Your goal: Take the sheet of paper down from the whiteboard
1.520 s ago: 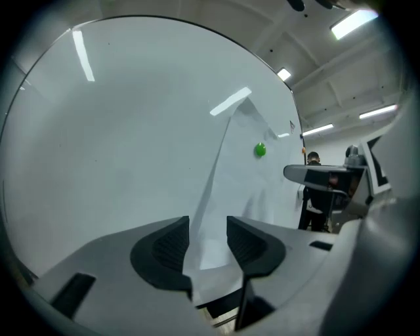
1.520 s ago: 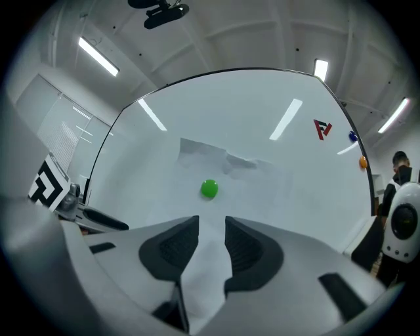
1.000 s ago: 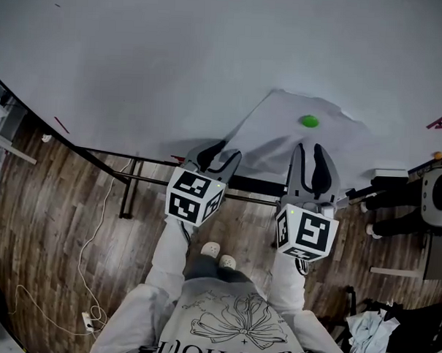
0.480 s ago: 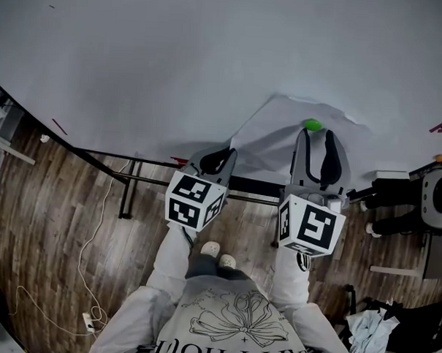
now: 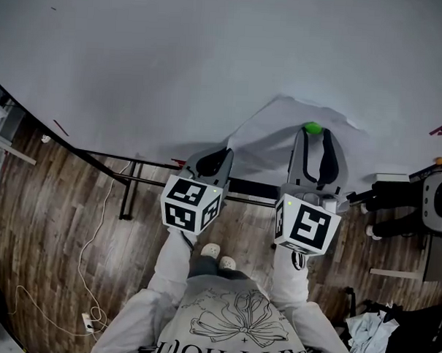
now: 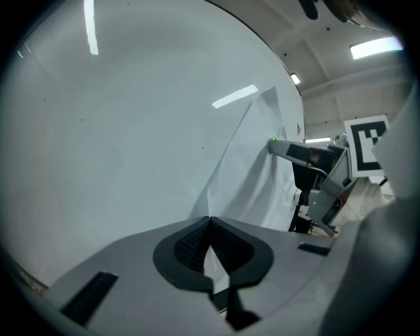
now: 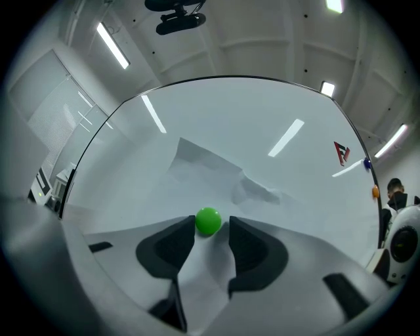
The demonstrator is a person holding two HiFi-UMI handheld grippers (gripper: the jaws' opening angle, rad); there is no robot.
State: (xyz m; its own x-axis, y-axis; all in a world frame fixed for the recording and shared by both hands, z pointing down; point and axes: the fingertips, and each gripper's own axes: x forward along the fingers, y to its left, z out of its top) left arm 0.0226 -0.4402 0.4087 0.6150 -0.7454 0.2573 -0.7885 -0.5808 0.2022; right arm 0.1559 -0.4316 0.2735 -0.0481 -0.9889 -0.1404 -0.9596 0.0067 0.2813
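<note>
Paper corner clamped in left gripper.

I've got dark wood-plank floor below, w/ a white cable trailing to a power strip at lower left. Ceiling is pale grey, strip lights on, and a dark fixture hangs from it.

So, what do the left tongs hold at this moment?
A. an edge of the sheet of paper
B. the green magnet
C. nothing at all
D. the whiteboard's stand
A: in the left gripper view the left tongs are shut, with an edge of the sheet of paper pinched between their pads.
</note>
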